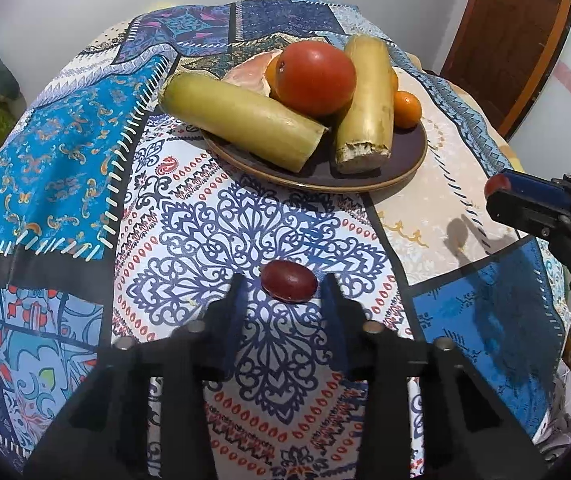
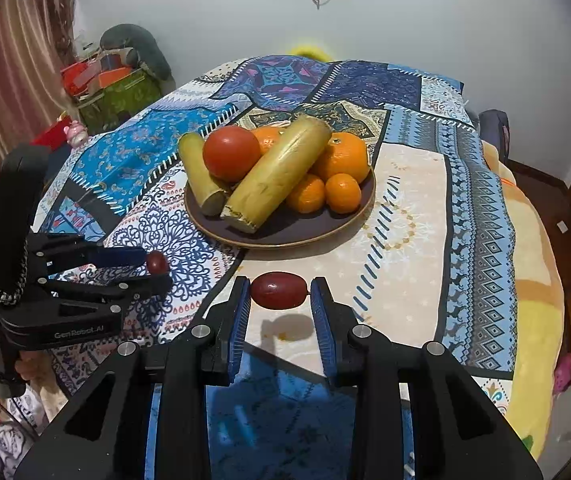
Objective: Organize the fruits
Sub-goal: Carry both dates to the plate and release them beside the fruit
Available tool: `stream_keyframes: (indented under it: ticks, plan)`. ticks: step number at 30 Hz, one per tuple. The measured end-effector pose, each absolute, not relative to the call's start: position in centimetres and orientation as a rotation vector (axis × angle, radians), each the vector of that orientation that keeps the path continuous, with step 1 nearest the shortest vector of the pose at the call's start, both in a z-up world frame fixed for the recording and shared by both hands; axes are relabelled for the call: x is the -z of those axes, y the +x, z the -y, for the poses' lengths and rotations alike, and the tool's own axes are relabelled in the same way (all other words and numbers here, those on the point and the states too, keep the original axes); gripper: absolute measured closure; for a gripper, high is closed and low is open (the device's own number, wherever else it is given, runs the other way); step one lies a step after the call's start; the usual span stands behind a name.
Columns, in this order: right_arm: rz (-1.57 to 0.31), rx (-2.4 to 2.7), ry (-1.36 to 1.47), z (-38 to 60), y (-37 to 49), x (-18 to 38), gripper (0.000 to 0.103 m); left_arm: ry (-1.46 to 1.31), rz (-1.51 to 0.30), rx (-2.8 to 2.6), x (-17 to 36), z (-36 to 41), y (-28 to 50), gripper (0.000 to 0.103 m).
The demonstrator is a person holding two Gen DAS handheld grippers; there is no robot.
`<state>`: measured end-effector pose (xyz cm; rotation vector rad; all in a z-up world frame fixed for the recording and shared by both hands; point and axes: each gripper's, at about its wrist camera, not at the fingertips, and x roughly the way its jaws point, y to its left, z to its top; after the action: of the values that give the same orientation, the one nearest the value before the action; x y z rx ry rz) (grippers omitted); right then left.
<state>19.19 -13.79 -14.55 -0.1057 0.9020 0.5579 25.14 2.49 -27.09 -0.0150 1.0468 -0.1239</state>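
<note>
Patterned tablecloth (image 2: 425,200) lies beneath both tools, each pinching a smooth oval grape.

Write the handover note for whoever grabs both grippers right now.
Left gripper: shut on a dark red grape, held above the patterned cloth.
Right gripper: shut on a second dark red grape, also held off the cloth, short of the plate.
Already on the plate: tomato, two sugarcane pieces, oranges.
Done: both grapes picked up.
Left: carry each grape forward to the plate, probably setting them in the bare front part, then release.
</note>
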Motion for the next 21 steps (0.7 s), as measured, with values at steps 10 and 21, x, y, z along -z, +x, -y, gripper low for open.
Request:
stream_keyframes:
  ticks: [10,21]
  plan:
    - [-0.898,-0.563,-0.101,13.9,20.0,15.0,0.075,-0.018,-0.994,0.142,25.0,-2.1,24.9,0.077]
    - [-0.869,-0.557,-0.086,13.5,22.5,14.6,0.075,-0.055,-0.944,0.170,23.4,-0.4,27.9,0.076]
